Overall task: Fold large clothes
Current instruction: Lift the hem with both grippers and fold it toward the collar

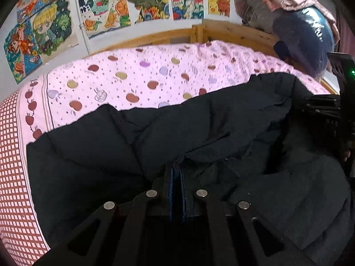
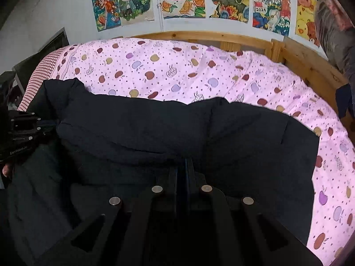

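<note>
A large black padded jacket (image 1: 124,146) lies spread on a pink apple-print bed sheet (image 1: 137,82); it also shows in the right wrist view (image 2: 168,130). My left gripper (image 1: 176,166) is shut on a fold of the jacket near its middle. My right gripper (image 2: 185,164) is shut on the jacket's cloth too. The right gripper's body shows at the right edge of the left wrist view (image 1: 328,115). The left gripper's body shows at the left edge of the right wrist view (image 2: 22,128), beside the jacket.
A wooden bed frame (image 2: 297,59) runs along the far side under a wall of coloured drawings (image 2: 221,0). A pile of bedding and a blue bag (image 1: 306,26) sits at the far right corner. The sheet (image 2: 199,71) lies beyond the jacket.
</note>
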Available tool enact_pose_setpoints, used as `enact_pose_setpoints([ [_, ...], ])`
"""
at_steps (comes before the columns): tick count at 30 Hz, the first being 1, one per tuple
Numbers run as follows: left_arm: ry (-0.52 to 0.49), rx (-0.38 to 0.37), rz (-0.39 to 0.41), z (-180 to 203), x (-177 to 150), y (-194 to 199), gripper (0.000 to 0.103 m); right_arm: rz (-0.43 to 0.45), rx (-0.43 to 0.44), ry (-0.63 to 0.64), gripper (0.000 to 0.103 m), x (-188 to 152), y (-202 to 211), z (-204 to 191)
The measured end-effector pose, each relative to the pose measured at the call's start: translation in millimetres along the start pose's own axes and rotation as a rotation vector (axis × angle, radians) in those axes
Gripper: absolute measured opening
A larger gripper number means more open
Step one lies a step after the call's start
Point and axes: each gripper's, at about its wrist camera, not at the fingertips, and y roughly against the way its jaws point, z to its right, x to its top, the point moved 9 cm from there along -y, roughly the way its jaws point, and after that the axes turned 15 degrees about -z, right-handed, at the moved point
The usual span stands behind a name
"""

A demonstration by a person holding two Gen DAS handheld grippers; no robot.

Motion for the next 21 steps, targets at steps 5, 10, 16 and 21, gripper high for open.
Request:
enact_pose_setpoints([
  [5,0.038,-0.045,0.043,-7,-2,11,0.010,0.030,0.057,-0.003,0.015,1,19,1],
  [10,0.055,-0.086,0.206,-8,8,46,0.035,0.137,0.145,-0.009,0.037,12,51,-6],
  [16,0.186,-0.133,0.275,-20,55,62,0.042,0.231,0.217,-0.027,0.045,56,65,-20],
  [21,0.262,-0.230,0.146,-19,77,24,0.035,0.138,0.319,-0.133,0.029,80,19,-28],
])
